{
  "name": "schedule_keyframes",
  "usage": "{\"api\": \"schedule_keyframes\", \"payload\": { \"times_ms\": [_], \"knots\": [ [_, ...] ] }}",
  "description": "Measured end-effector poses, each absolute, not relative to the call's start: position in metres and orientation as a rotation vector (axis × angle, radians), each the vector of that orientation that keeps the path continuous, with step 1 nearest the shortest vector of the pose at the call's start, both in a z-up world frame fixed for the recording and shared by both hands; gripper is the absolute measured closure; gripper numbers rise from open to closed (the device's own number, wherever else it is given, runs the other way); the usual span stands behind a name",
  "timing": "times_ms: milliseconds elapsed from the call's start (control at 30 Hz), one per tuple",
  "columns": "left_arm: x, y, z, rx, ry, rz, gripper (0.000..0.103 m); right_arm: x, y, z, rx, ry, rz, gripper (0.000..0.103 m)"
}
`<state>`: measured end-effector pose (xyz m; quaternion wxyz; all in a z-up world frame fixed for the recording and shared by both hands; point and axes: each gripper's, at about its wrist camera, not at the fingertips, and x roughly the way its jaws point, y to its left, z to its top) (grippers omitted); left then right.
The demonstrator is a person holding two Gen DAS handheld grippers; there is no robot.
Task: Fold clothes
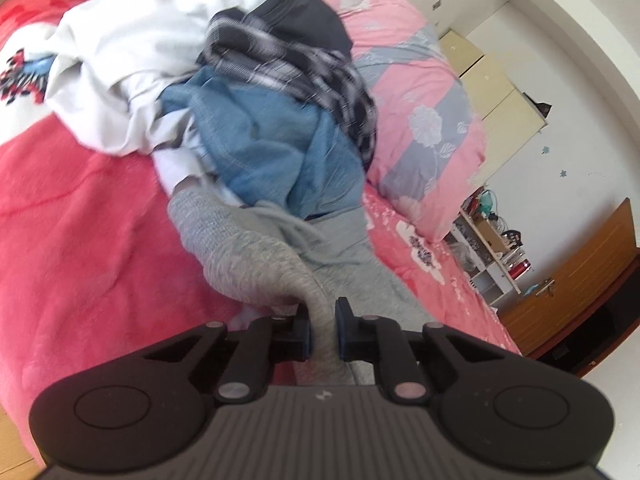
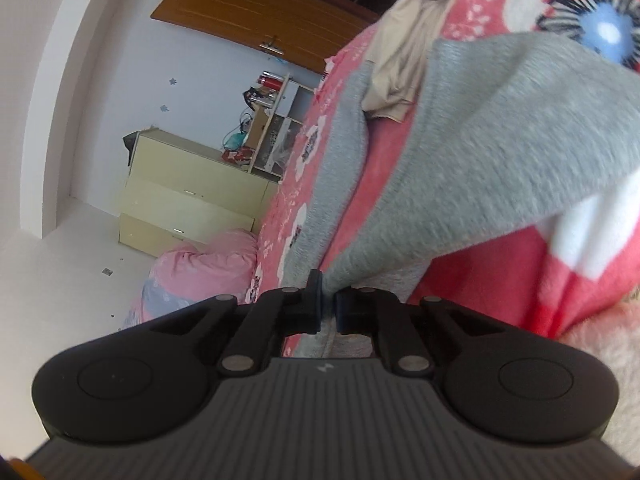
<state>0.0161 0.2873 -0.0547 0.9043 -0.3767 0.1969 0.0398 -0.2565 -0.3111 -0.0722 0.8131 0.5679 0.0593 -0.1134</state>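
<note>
Left wrist view: at the frame's left a red blanket (image 1: 80, 220) is spread over the bed; at upper centre an unfolded heap (image 1: 256, 92) of white, blue and plaid clothes is piled. At lower centre a ridge of the grey garment (image 1: 256, 256) is pinched by the left claw (image 1: 323, 330), closed on cloth.

Right wrist view: at lower centre another edge of it (image 2: 500, 136) is pinched by the right claw (image 2: 328, 308), the cloth lifted off the bed.

A spreading or folding step is judged in hand; even tension would be needed next.
</note>
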Motion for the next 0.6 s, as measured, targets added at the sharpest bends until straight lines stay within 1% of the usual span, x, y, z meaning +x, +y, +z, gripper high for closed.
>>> {"api": "schedule_keyframes", "payload": {
  "times_ms": [267,400,600],
  "knots": [
    [0.051,0.26,-0.014,-0.723,0.32,0.035,0.092,-0.201,-0.341,-0.021,1.053,0.03,-0.208,0.099],
    [0.082,0.249,-0.002,-0.702,0.318,0.037,0.092,-0.164,-0.362,-0.002,1.011,0.001,-0.208,0.099],
    [0.145,0.231,0.003,-0.646,0.354,0.063,0.092,-0.091,-0.396,0.01,0.978,0.021,-0.228,0.099]
  ]
}}
